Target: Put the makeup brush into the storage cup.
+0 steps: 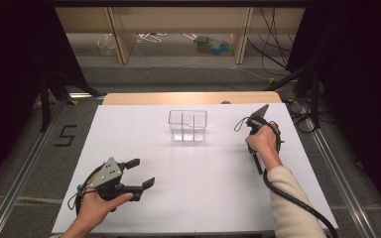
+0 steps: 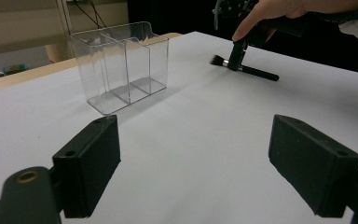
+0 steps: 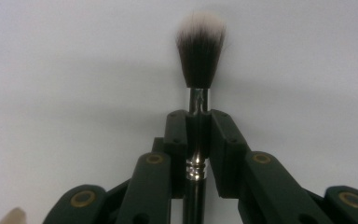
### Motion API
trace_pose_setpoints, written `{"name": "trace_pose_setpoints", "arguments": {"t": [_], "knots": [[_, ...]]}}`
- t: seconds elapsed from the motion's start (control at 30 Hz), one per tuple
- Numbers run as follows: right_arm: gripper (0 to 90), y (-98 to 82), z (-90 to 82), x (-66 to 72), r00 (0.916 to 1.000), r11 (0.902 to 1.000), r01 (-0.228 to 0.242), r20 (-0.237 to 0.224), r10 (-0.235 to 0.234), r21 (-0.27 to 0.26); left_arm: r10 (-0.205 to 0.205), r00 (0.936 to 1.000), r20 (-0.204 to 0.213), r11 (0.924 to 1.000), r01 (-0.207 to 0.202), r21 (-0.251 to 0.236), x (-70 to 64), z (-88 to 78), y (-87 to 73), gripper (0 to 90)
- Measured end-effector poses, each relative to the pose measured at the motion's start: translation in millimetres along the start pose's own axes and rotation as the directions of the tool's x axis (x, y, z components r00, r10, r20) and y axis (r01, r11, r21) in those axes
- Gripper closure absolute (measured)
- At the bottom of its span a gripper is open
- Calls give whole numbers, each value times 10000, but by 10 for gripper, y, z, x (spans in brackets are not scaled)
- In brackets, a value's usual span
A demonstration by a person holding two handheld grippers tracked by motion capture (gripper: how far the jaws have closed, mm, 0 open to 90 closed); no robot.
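Right of the organizer, on the worktop, our right gripper has its jaws clamped on the brush ferrule; risk: pivoting on lift. Left gripper gapes, empty.

R tongs gripped right of clear organizer; L tongs spread.

The high view looks forward and down over the white table; each gripper view looks close along its jaws, sharing that tabletop.
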State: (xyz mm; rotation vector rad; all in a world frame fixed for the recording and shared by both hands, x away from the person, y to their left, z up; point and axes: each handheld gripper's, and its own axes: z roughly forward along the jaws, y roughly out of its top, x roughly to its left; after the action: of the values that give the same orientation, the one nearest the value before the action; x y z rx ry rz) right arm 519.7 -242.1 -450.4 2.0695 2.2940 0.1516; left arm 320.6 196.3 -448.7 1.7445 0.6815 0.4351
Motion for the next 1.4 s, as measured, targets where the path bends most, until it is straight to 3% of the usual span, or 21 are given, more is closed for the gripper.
{"name": "trace_pose_setpoints", "arguments": {"t": [0.1, 0.13, 0.17, 0.3, 0.33, 0.4, 0.43, 0.5, 0.53, 0.6, 0.63, 0.73, 0.77, 0.8, 0.87, 0.97, 1.07, 1.13, 1.2, 1.27, 1.4], "knots": [[786, 7, -24, -3, 9999, 9996, -120, -84, 122, 274, 146, 9999, 33, 9999, -146, 11, 11, 1, 2, 163], [786, -1, -21, -27, 9999, 9996, 149, -58, -147, 225, -185, 9998, -22, 9998, 185, 21, -10, 1, -5, 164], [787, 1, -14, -5, 9996, 9998, -207, -192, 209, 70, -175, 9998, -32, 9998, 175, 26, -8, 1, -4, 164], [787, 7, -23, -15, 9996, 9997, -167, -208, 170, 164, -183, 9998, -37, 9998, 183, 31, -9, 1, -5, 164], [787, 1, -6, -13, 9996, 9997, -209, -215, 207, -104, -181, 9998, -39, 9998, 181, 36, -9, 1, -5, 164], [788, -3, 1, -33, 9998, 9997, 81, -152, -84, -213, -192, 9998, -41, 9998, 192, 41, -7, 1, -5, 164], [787, 11, -35, -17, 9996, 9998, -163, -241, 165, 113, -198, 9998, -46, 9998, 198, 42, -7, 2, -6, 164], [787, 7, -39, -19, 9996, 9999, -130, -238, 131, 37, -208, 9998, -36, 9998, 208, 37, -7, 2, -6, 164], [788, -6, -63, -37, 9996, 9999, 142, -244, -142, -4, -217, 9998, -39, 9998, 217, 29, -6, 3, -6, 164], [787, -7, -69, -41, 9992, 9990, 181, -350, -195, -409, -220, 9997, -42, 9998, 220, 30, -5, 4, -7, 164], [788, -14, -95, -22, 9991, 9995, -119, -408, 107, -283, -216, 9998, -46, 9998, 217, 38, -6, 4, -7, 164], [788, -31, -124, -32, 9986, 9990, -101, -531, 77, -444, -212, 9998, -51, 9998, 212, 36, -6, 3, -7, 164], [787, -36, -107, -64, 9980, 9951, 343, -499, -391, -927, -211, 9998, -56, 9998, 211, 38, -5, 3, -7, 164], [787, -45, -130, -41, 9983, 9980, -84, -575, 48, -624, -216, 9998, -52, 9998, 216, 31, -5, 4, -8, 164], [787, -57, -115, -91, 9971, 9931, 418, -591, -485, -1100, -215, 9998, -55, 9998, 215, 35, -5, 4, -8, 164], [787, -73, -152, -64, 9975, 9958, -339, -646, 284, -846, -185, 9998, 18, 9998, 185, -29, 0, 12, -11, 164], [787, -93, -170, -81, 9971, 9943, -267, -740, 191, -1029, -157, 9999, -31, 9999, 157, 39, 2, 10, -10, 164], [787, -102, -168, -117, 9970, 9891, 257, -682, -359, -1448, -123, 9999, -40, 9999, 123, 35, 3, 10, -10, 164], [787, -116, -202, -99, 9965, 9892, 0, -832, -123, -1469, -121, 9999, -39, 9999, 121, 34, 4, 10, -10, 164], [787, -120, -217, -111, 9956, 9841, 277, -832, -429, -1755, -57, 10000, -26, 10000, 57, 39, 8, 10, -9, 164], [787, -135, -261, -93, 9938, 9806, 233, -1025, -439, -1945, -51, 10000, -39, 10000, 51, 40, 9, 9, -8, 164]]}}
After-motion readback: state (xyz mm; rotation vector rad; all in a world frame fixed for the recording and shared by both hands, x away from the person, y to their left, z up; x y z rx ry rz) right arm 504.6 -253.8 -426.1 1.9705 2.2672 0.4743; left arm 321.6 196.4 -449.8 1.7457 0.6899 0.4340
